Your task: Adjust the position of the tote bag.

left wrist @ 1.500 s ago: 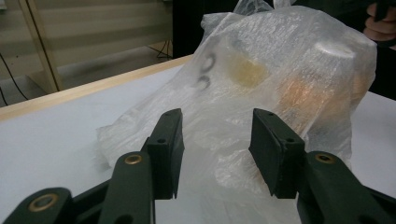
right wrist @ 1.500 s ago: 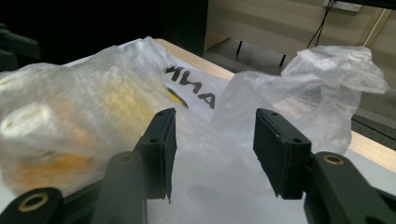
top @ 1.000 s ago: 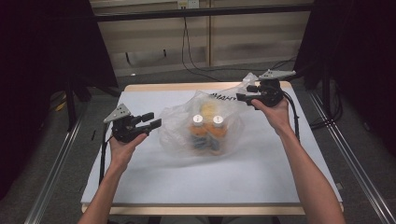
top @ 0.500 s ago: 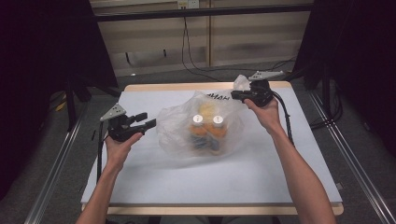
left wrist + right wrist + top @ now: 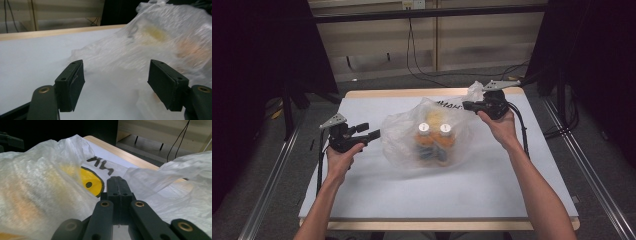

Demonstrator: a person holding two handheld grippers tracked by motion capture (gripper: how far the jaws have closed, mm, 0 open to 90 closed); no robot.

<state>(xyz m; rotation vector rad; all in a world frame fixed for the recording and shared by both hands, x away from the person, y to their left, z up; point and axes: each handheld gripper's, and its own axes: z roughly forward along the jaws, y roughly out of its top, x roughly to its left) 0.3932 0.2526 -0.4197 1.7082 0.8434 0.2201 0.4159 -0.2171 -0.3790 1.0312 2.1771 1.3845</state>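
Dark curtains flanked the pale tabletop (image 5: 362,195), where a thin see-through plastic bag (image 5: 404,135) lay near the middle, holding two white-capped bottles (image 5: 434,131) and some orange packs we could not identify. We held the right gripper (image 5: 467,105) at the bag's far right corner. Its fingers (image 5: 117,192) were pressed together, and the right gripper view showed bag film bunched on both sides of them, so we judged a fold of the edge pinched between them. The left gripper (image 5: 374,134) hovered just beside the bag's left side, its fingers (image 5: 71,85) spread wide with nothing between them; the film lay a little beyond.

We seemed to be opening the bag or taking it by both sides. To do that well, we would slide the left fingers onto a loose fold of the near rim, catch only one layer of film, and keep the right pinch steady so the bottles stayed upright.

Compared with a second ago, the right fingers had just closed on the bag edge and the left fingers had just been opening. Both hands had barely shifted, and the bag and bottles lay where they were.
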